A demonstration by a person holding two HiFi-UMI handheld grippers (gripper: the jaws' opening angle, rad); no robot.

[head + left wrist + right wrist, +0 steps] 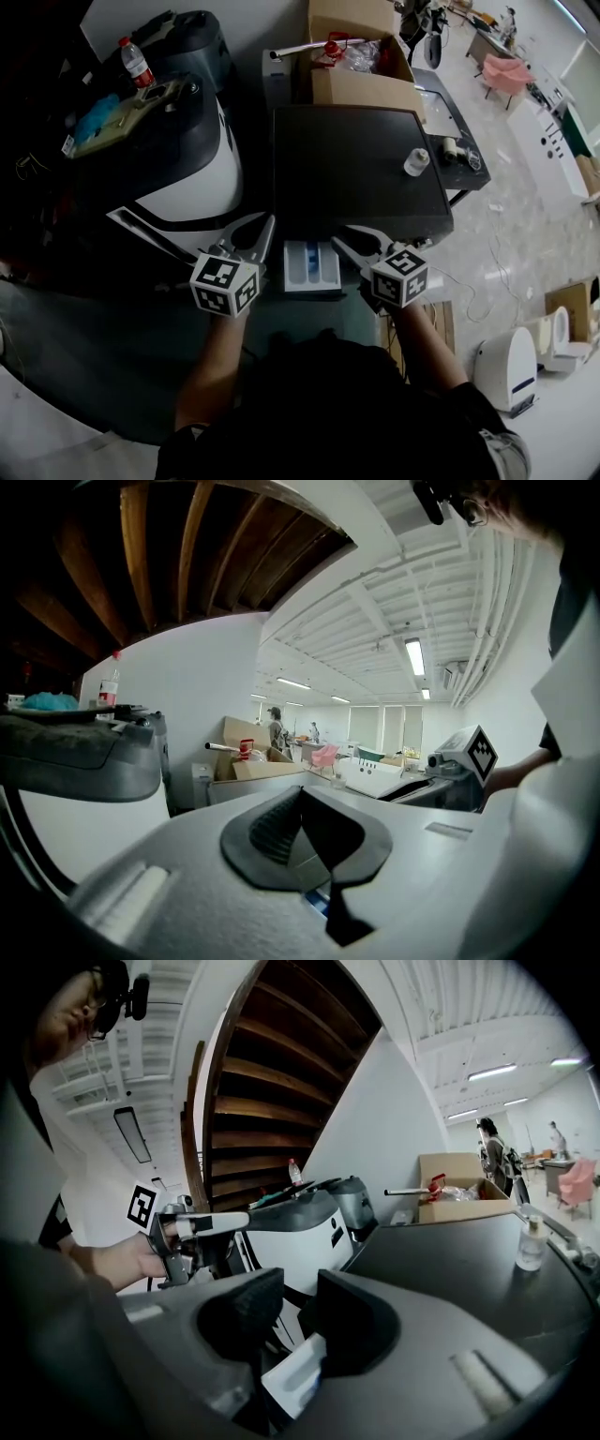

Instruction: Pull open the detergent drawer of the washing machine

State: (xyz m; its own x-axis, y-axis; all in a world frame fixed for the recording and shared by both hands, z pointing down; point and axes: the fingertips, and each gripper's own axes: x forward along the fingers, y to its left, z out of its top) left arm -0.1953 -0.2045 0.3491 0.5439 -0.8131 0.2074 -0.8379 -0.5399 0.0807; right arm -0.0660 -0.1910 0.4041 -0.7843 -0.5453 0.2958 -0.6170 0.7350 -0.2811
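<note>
The washing machine's dark top [361, 169] fills the middle of the head view. Its white detergent drawer [311, 267], with blue compartments, stands pulled out toward me at the front edge. My left gripper [269, 225] hovers just left of the drawer, above it. Its jaws are shut with nothing between them [302, 827]. My right gripper [340, 238] hovers just right of the drawer. A gap shows between its pads [300, 1312], and they hold nothing. Through that gap I see the drawer [295, 1377] below.
A black-and-white machine [178, 159] stands left of the washer, with a water bottle [137, 61] behind it. A small bottle [416, 162] sits on the washer's top at the right. An open cardboard box [356, 52] is behind. White appliances [511, 370] stand on the floor at the lower right.
</note>
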